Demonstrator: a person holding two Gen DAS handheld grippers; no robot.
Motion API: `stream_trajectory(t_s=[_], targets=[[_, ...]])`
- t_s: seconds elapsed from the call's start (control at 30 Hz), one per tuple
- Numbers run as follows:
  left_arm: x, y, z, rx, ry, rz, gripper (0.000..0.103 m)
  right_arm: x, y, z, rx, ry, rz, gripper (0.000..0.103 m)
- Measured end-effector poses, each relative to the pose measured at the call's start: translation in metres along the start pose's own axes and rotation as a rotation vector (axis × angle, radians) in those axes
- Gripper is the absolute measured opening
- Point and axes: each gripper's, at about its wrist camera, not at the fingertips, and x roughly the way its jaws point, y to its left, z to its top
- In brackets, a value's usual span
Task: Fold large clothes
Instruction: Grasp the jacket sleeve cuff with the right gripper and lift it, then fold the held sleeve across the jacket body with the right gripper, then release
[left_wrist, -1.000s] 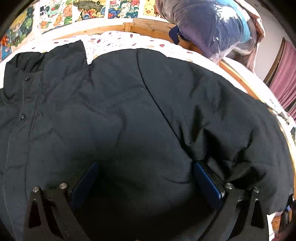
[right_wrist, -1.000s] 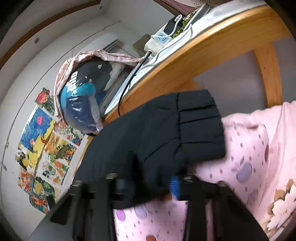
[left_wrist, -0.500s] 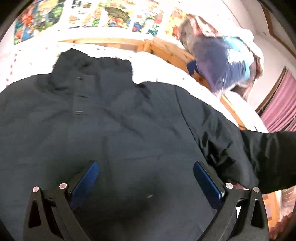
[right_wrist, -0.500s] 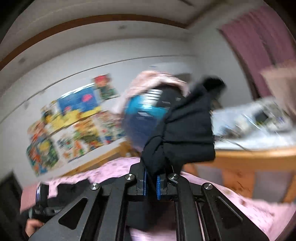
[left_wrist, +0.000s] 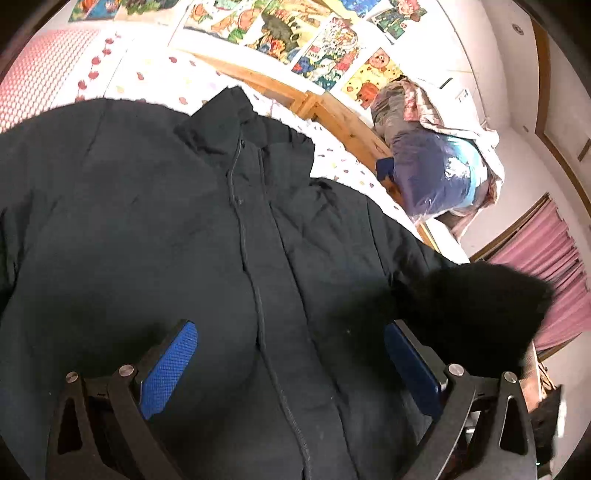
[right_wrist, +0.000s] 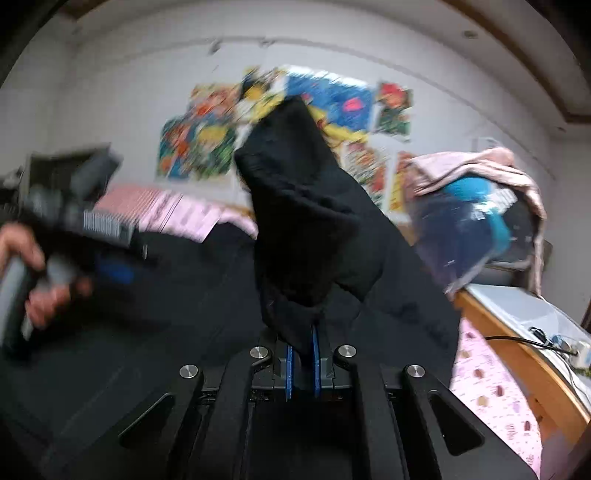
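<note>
Parted fingers (left_wrist: 173, 365) over black jacket (left_wrist: 147, 229)

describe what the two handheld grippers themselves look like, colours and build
Both are black, angular linkage frames with triangular cut-outs and silver round bolts. The left gripper has textured bright blue pads on its fingers; the right gripper has thin blue pads. A bare hand grips the left gripper's grey handle.

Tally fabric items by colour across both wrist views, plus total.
Black: 1, the jacket, its sleeve clamped in the right gripper
Pink: 2, the bedsheet and the curtain
Total: 3
</note>
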Motion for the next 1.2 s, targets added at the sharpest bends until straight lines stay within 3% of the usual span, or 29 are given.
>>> stream_trajectory(t_s=[0.13,0.3,0.43,0.57,0.8,0.97,1.1,1.2], targets=[[0.012,0.003,-0.007,-0.009,0.031,-0.065,0.099,0.02,0.021,-0.02,-0.019,0.161,0.027,0.009],[0.035,0.004,-0.016,-0.025,0.116,-0.104,0.092,0.034,0.014,-0.053,0.117,0.336,0.156,0.011],[0.051,-0.004,-0.023,-0.002,0.161,-0.129,0.09,0.016,0.003,-0.062,0.177,0.312,0.2,0.012],[0.052,-0.01,-0.029,0.008,0.172,-0.175,0.086,-0.004,0.009,-0.077,0.157,0.309,0.204,0.013],[0.038,-0.006,-0.032,-0.049,0.164,-0.26,0.081,0.016,-0.001,-0.075,0.149,0.307,0.19,0.013],[0.035,-0.019,-0.038,-0.006,0.16,-0.269,0.08,0.025,0.002,-0.069,0.132,0.311,0.176,0.013],[0.042,-0.025,-0.038,0.019,0.179,-0.234,0.059,0.035,0.007,-0.063,0.113,0.316,0.16,0.013],[0.039,-0.03,-0.039,0.058,0.159,-0.194,0.051,0.038,0.009,-0.061,0.107,0.32,0.149,0.013]])
